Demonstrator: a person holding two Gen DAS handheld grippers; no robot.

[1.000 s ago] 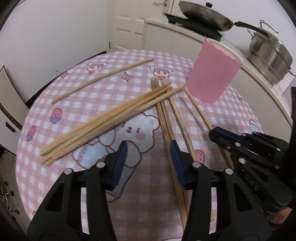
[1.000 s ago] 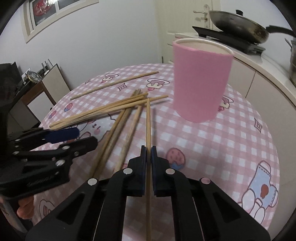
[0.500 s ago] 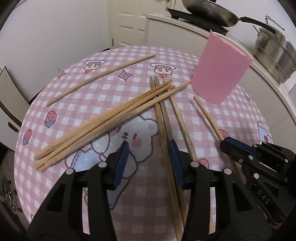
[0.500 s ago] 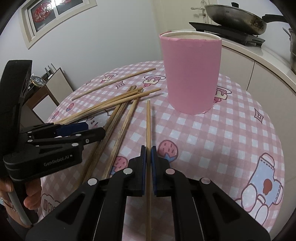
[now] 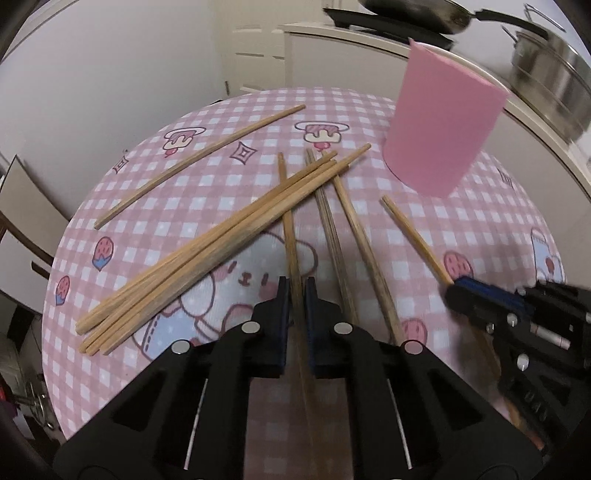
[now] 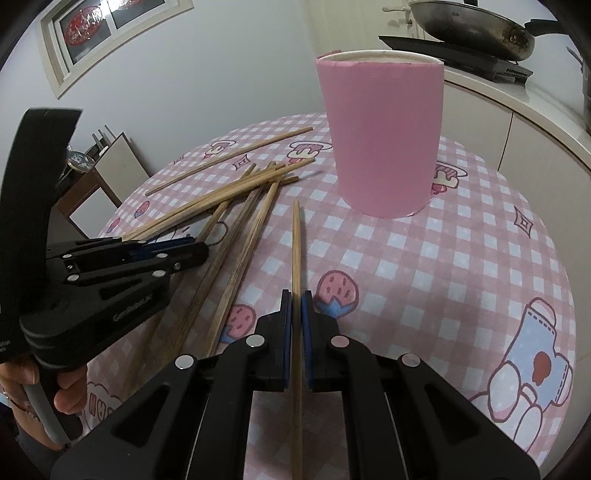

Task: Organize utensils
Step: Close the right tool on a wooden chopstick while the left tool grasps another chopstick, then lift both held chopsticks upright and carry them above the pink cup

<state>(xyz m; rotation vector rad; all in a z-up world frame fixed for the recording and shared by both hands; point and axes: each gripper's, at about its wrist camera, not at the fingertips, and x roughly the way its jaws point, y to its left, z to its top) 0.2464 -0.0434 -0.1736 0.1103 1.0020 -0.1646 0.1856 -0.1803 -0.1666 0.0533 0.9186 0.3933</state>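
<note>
While most of the wooden chopsticks (image 5: 207, 254) lie loose on the pink checked tablecloth (image 5: 369, 110), two are already taken up; the left gripper (image 5: 295, 291) is clamped on a darker chopstick (image 5: 286, 206), which runs up between its blue pads away from the camera, and the right gripper (image 6: 295, 301) is clamped on a paler, thinner chopstick (image 6: 295, 243) whose tip points toward the pink cup (image 6: 384, 136). Left of the pink cup a bundle of light chopsticks lies slanted, crossing over the darker one held by the left gripper; two more dark chopsticks (image 5: 354, 236) lie between that bundle and the cup, side by side; one long single chopstick (image 5: 199, 158) lies well apart, farther left of the cup, near the table's far edge. The pink cup stands upright with a white rim, a plain cylinder, just beyond the tips of the pile. In the right wrist view the left gripper's black body (image 6: 110, 280) lies over the near ends of the pile, a hand (image 6: 55, 387) wrapped round its grey handle; writing on its side is too small to read. Behind the cup a white counter carries a dark frying pan (image 6: 472, 29) on a black cooktop (image 6: 461, 59), with a steel pot (image 5: 550, 74) beside it. The tablecloth shows cartoon bears, strawberries and cakes.
</note>
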